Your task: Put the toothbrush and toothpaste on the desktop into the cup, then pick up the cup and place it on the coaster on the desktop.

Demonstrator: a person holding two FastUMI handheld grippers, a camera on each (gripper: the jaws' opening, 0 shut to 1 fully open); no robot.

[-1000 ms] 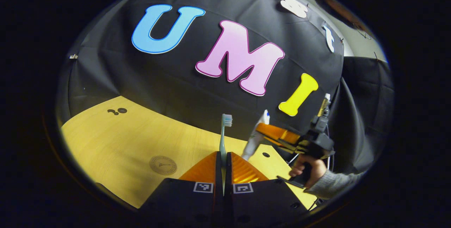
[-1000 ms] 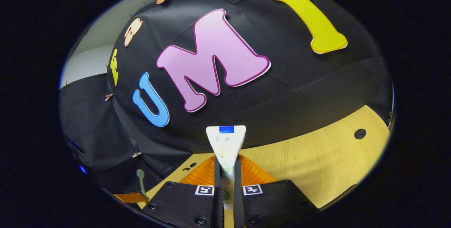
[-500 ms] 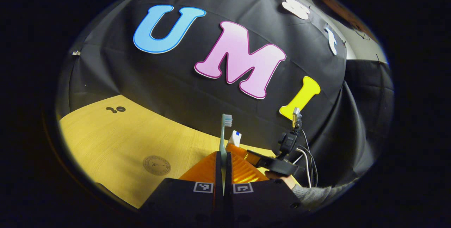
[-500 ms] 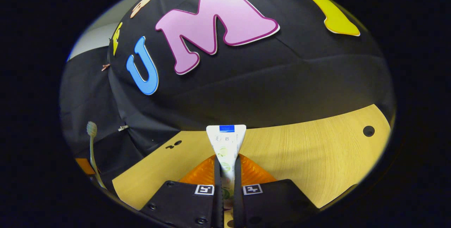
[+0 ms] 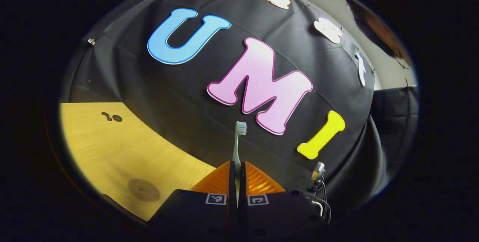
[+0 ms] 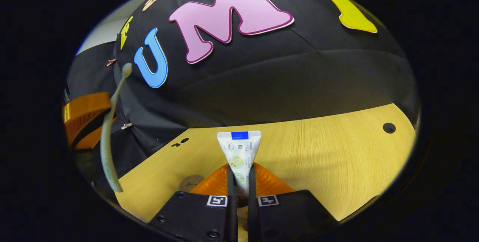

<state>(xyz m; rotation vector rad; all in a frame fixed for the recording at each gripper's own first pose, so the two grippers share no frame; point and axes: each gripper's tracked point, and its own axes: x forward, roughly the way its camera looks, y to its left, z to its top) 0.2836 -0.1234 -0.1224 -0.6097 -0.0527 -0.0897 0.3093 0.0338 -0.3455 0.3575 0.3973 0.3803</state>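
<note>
A pale green toothbrush [image 5: 236, 148] stands upright, bristles at the top, and my left gripper [image 5: 237, 169] is shut on its handle. In the right gripper view, a white toothpaste tube [image 6: 238, 152] points away with its flat crimped end forward, and my right gripper [image 6: 239, 176] is shut on it. A round brown coaster [image 5: 143, 189] lies on the wooden desktop [image 5: 112, 148] to the lower left. In the right gripper view the coaster [image 6: 190, 183] peeks out just left of my fingers. The left gripper [image 6: 84, 118] with the toothbrush [image 6: 107, 137] shows close at the left edge.
The desktop [image 6: 322, 152] has a round cable hole [image 6: 389, 127] at the far right and small dark holes [image 5: 112, 117] near the back wall. Part of the right gripper's mount and cables [image 5: 318, 186] sits low at my left gripper's right.
The right gripper and the hand holding it dropped low and close beside my left gripper. In the right gripper view the left gripper with the toothbrush grew larger and higher, and the coaster came into sight.
</note>
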